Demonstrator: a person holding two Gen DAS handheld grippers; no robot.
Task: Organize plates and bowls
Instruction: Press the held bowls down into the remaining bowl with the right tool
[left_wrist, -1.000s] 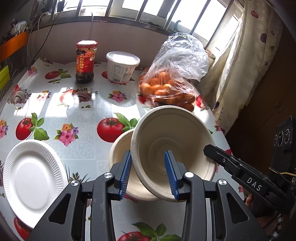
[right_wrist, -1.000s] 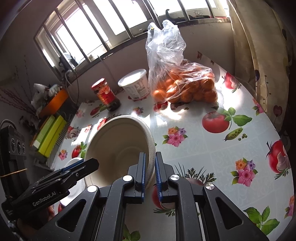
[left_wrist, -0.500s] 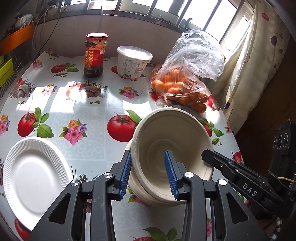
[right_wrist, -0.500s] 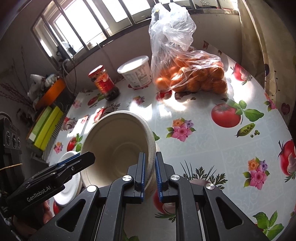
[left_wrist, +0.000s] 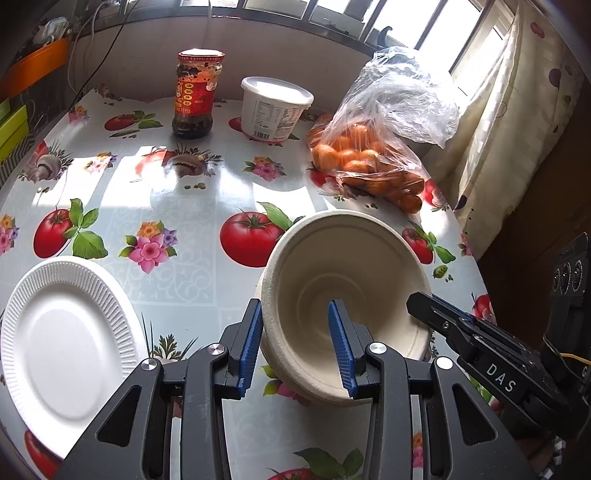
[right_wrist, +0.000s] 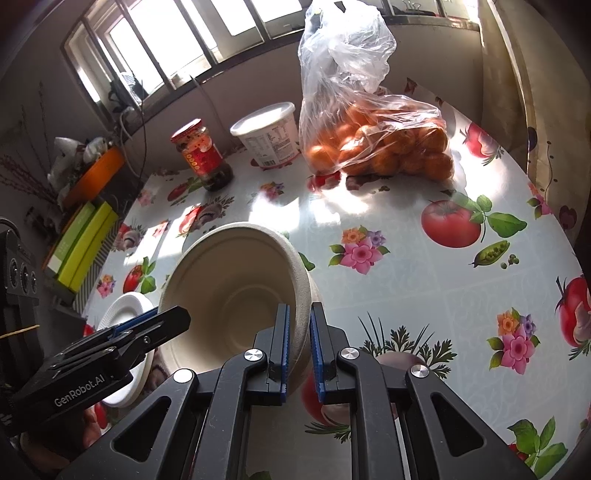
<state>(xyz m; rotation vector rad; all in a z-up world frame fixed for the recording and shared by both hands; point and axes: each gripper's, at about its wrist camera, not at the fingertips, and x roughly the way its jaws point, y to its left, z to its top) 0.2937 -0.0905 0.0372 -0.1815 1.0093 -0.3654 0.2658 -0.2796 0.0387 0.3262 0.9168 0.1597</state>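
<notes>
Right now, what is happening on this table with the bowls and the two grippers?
A person is stacking paper bowls. The right gripper pinches the rim of the upper bowl, which sits tilted in a second bowl beneath it; whether it is fully nested cannot be told. The left gripper is open, its fingers straddling the bowl's near rim without clamping. A white paper plate lies apart on the tablecloth, to the left.

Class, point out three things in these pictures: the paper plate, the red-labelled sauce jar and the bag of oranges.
paper plate (left_wrist: 62, 343), left wrist view, flat centre.
red-labelled sauce jar (left_wrist: 195, 96), left wrist view, on its label.
bag of oranges (right_wrist: 380, 147), right wrist view, on the fruit showing through the plastic.
</notes>
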